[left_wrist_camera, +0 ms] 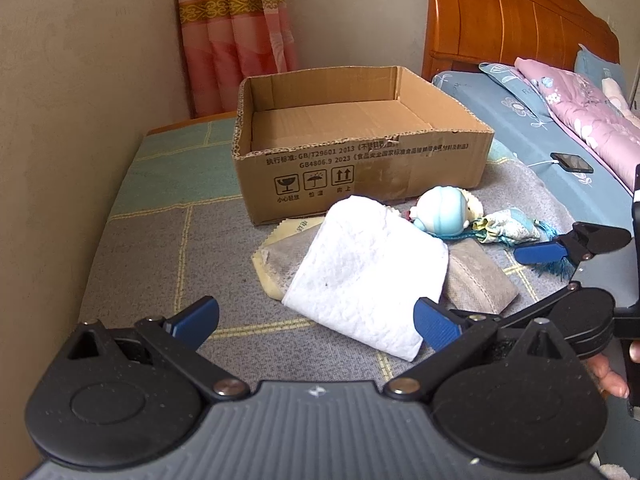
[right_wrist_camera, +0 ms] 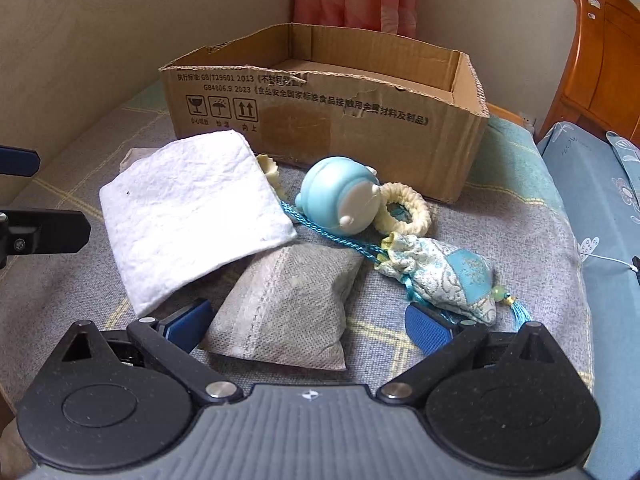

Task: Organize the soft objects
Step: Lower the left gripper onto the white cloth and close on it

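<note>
Cardboard box [left_wrist_camera: 360, 160] sat open-topped, bare inside, on grey quilted pad [left_wrist_camera: 140, 264]. We kept left gripper [left_wrist_camera: 316, 320] low over pad, blue fingers [left_wrist_camera: 196, 320] spread wide, nothing between them; white cloth [left_wrist_camera: 368, 272] lay just ahead. Our right gripper [right_wrist_camera: 308, 326] also had fingers spread, either side of grey pouch [right_wrist_camera: 288, 304], not pinching it. Cloth overlapped pouch. Blue toy [right_wrist_camera: 340, 200], cream ring [right_wrist_camera: 404, 208] and tasselled sachet [right_wrist_camera: 448, 280] lay near box front. Phone [left_wrist_camera: 572, 162] rested on bed [left_wrist_camera: 520, 128].
</note>
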Demonstrator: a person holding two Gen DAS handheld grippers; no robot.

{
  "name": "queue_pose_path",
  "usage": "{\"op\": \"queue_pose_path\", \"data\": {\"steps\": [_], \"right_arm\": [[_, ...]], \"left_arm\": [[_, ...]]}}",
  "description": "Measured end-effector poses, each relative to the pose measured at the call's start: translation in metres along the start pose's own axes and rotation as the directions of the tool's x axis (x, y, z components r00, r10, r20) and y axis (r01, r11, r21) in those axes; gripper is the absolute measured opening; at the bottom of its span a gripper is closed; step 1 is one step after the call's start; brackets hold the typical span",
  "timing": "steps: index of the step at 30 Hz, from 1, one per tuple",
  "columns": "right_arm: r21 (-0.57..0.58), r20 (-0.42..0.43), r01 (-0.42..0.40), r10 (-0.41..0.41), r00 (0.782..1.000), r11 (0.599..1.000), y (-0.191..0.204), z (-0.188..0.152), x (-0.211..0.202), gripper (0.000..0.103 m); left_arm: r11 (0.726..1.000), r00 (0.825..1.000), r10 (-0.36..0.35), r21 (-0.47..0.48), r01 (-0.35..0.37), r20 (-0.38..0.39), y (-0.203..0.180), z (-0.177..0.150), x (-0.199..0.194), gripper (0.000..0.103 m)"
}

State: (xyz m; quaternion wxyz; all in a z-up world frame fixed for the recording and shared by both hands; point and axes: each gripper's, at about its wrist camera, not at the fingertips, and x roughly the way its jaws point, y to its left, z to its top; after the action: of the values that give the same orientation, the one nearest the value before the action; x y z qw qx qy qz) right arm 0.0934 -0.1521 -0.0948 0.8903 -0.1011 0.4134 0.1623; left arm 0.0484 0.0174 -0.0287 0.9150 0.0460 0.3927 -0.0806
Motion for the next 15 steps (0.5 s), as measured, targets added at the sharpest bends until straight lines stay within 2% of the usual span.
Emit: {"op": "queue_pose_path", "data": {"steps": [7, 13, 15], "right_arm": [[-0.003, 0.028, -0.001, 0.001, 1.000, 1.000, -0.010, -0.012, -0.008, 0.103], [-0.024, 0.046, -0.019, 0.020, 0.999, 1.000, -0.011, -0.017, -0.010, 0.103], [-0.035, 0.055, -0.022, 0.024, 0.998, 0.999, -0.011, -0.018, -0.011, 0.103]], "left_arm": [[0.991, 0.999, -0.043, 0.130, 0.042, 0.008, -0.020, 0.007, 0.016, 0.102], [0.955, 0.998, -0.062, 0.288, 0.066, -0.021, -0.038, 0.006, 0.027, 0.103], [0.952, 0.996, -0.079, 0.295, 0.084, -0.027, -0.038, 0.007, 0.030, 0.102]]}}
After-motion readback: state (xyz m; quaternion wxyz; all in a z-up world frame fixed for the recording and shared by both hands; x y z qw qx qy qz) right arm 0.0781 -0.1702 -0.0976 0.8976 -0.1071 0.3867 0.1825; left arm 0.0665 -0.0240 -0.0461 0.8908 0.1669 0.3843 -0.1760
